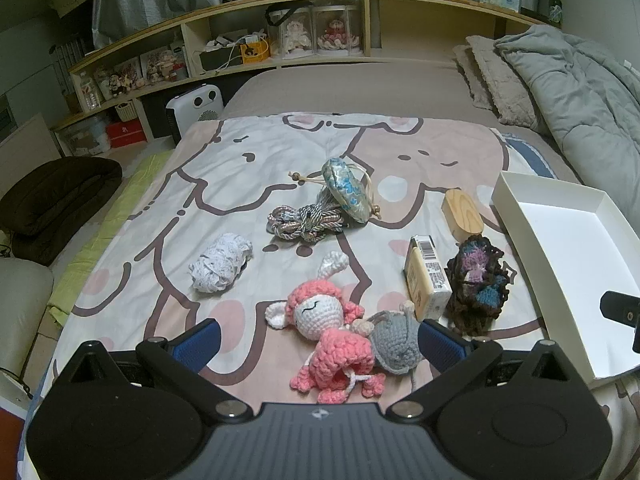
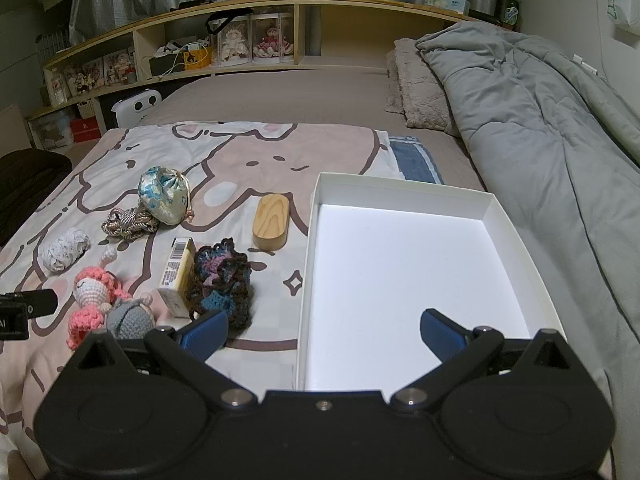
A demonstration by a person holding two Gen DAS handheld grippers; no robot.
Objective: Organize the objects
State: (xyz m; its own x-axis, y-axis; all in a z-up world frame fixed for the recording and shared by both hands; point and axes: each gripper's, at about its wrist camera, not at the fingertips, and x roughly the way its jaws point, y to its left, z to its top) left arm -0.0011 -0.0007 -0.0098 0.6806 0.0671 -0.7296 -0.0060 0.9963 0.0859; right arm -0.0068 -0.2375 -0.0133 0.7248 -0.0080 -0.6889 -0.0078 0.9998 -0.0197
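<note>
Grippers (image 1: 318, 338) (image 2: 324, 332) gape over cartoon blanket (image 1: 248, 168); shelving (image 1: 224, 16) behind.

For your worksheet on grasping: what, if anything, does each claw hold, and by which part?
Nothing. The left claw and right claw are both open and empty.

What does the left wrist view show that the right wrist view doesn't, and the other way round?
Only the left wrist view: the whole pink doll between the open left hand-held gripper fingers, and the doll's legs.

Only the right wrist view: the whole white box, empty, with the open right hand-held gripper over its near edge.

Both: pouch, cord bundle, white lace roll, wooden case, yellow carton, dark crochet piece, grey doll.
</note>
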